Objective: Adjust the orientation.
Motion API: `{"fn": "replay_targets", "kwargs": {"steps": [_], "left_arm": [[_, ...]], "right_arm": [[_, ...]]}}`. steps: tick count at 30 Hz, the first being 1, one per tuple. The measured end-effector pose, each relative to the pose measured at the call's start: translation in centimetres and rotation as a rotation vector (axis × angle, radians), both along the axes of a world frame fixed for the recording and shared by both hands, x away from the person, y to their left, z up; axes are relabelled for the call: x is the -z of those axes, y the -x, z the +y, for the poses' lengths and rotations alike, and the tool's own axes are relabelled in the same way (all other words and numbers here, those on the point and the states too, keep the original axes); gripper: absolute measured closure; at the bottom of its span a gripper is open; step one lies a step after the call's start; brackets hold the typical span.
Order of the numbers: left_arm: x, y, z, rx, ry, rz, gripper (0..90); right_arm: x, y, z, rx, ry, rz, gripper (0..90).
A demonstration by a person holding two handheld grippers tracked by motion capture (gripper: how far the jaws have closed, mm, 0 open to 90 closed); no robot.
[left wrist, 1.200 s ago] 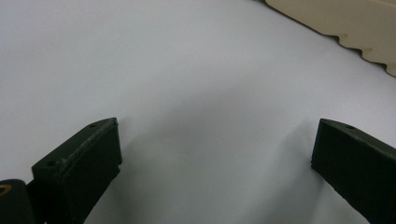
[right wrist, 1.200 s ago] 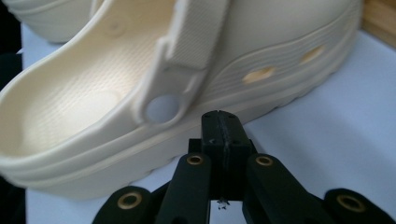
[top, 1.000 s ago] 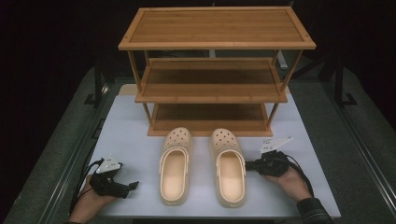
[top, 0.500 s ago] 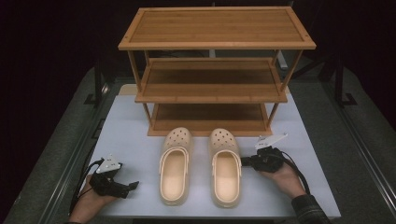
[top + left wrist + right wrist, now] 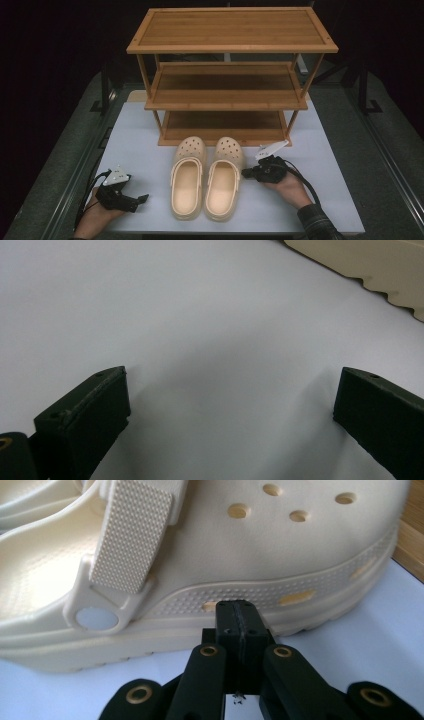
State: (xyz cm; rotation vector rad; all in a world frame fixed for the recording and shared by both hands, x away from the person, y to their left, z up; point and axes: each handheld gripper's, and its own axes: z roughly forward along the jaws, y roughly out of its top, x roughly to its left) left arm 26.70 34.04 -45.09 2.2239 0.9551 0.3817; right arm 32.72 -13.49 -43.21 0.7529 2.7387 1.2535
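Observation:
Two cream clogs lie side by side on the white mat, toes toward the rack: the left clog (image 5: 187,177) and the right clog (image 5: 223,175), nearly touching. My right gripper (image 5: 245,173) is shut with nothing between its jaws. Its closed tips (image 5: 239,617) rest against the outer side wall of the right clog (image 5: 250,545), just behind the heel strap's (image 5: 132,535) rivet. My left gripper (image 5: 142,198) lies low on the mat at the front left, open and empty (image 5: 230,405). The left clog's sole edge (image 5: 370,260) shows beyond it.
A three-tier bamboo shoe rack (image 5: 230,75) stands at the back of the white mat (image 5: 140,135), its shelves bare. The clog toes sit close to its bottom shelf. Dark table borders and metal frame parts run along both sides.
My right gripper has moved left, staying shut, and the right clog has slid left with it until it sits next to the left clog. The left gripper has stayed put.

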Motion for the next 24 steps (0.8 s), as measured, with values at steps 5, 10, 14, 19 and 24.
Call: {"fn": "replay_targets", "kwargs": {"steps": [5,10,14,19,24], "left_arm": [[0.0,0.0,0.0,-0.001,0.0,-0.001,1.2],[0.0,0.0,0.0,-0.001,-0.001,-0.001,1.2],[0.0,0.0,0.0,0.0,-0.002,-0.003,1.2],[0.0,0.0,0.0,-0.001,-0.001,-0.002,1.3],[-0.1,0.0,0.0,-0.001,-0.002,-0.002,1.3]], "right_arm": [[0.0,0.0,0.5,-0.003,0.002,-0.006,90.0],[0.0,0.2,0.1,0.011,0.01,-0.006,88.7],[-0.4,0.6,-0.7,0.036,-0.014,-0.013,78.8],[-0.5,1.2,-2.5,0.104,-0.042,-0.012,62.6],[-0.9,1.7,-4.2,0.176,-0.057,-0.001,43.2]]}}
